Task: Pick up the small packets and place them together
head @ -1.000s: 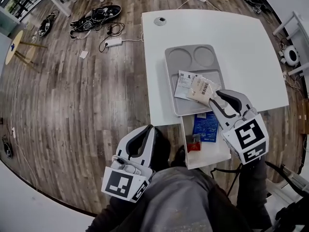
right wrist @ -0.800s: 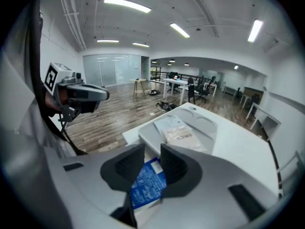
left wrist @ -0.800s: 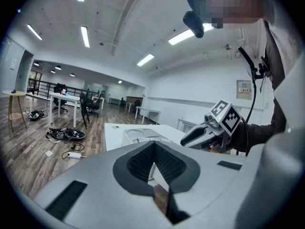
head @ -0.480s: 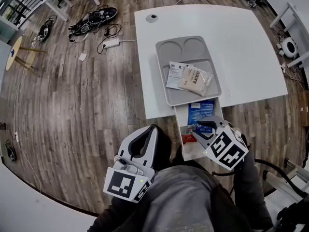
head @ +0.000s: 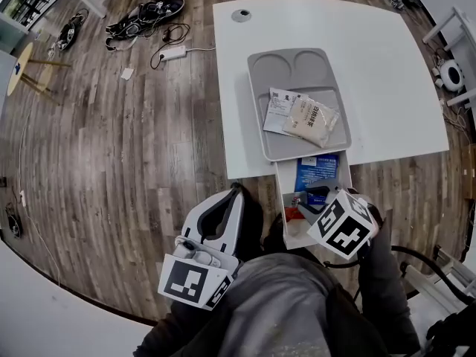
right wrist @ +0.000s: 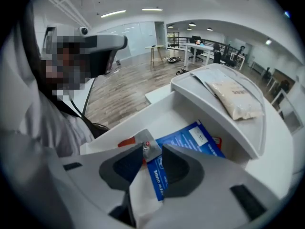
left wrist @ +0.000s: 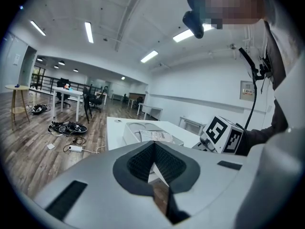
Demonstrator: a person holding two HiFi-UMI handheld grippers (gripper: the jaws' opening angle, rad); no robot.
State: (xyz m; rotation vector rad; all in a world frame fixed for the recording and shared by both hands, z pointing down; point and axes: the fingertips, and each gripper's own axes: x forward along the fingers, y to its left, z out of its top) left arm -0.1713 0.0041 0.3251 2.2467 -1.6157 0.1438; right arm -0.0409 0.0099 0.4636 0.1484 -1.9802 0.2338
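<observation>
On the grey tray [head: 260, 95] a beige packet [head: 312, 121] lies beside a flat white packet [head: 279, 110]. Below the table edge an open white drawer [head: 286, 233] holds a blue packet [head: 316, 171] and a small red and silver packet [head: 292, 213]. My right gripper [head: 309, 201] hangs low inside the drawer. Its jaws are opening, and the red and silver packet [right wrist: 147, 146] lies between the tips [right wrist: 152, 151] without the pads pressing it. The blue packet [right wrist: 190, 140] sits just beyond. My left gripper [head: 232, 192] stays by the person's lap, shut and empty [left wrist: 153, 144].
The white table [head: 372, 65] carries the tray near its front edge. The tray's rim [right wrist: 224, 123] overhangs the drawer right ahead of my right gripper. Cables and a power strip [head: 175, 52] lie on the wooden floor at the left. A round side table [head: 22, 69] stands further left.
My right gripper held the beige packet over the tray, left it there beside the white one, and dropped back into the drawer over the red packet. The left gripper stayed put.
</observation>
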